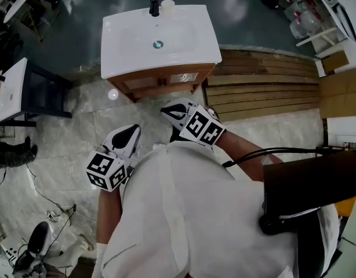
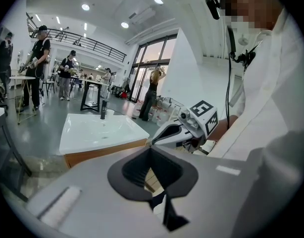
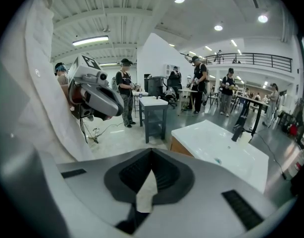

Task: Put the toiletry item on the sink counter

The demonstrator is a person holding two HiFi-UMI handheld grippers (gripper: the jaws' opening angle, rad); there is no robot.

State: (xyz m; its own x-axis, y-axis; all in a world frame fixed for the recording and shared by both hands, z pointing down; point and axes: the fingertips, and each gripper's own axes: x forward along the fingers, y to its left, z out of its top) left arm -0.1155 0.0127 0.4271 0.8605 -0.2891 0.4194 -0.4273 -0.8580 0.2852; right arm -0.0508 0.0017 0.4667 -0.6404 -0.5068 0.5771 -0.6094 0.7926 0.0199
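The white sink counter (image 1: 131,54) on its wooden cabinet stands ahead of me on the floor. At its back edge are a black faucet (image 1: 154,4) and, beside it, a small pale cup (image 1: 167,5). My left gripper (image 1: 134,131) and right gripper (image 1: 168,110) hover close to my body, short of the cabinet and apart from it. Both are shut with nothing between the jaws. The left gripper view shows the sink counter (image 2: 100,130) to the left and the right gripper (image 2: 184,128) beside it. In the right gripper view the sink counter (image 3: 221,150) lies to the right.
Wooden planks (image 1: 265,86) lie on the floor right of the cabinet. A dark side table (image 1: 42,91) and a white table (image 1: 7,91) stand at the left. Cables (image 1: 50,204) trail over the floor. Several people stand at tables in the background.
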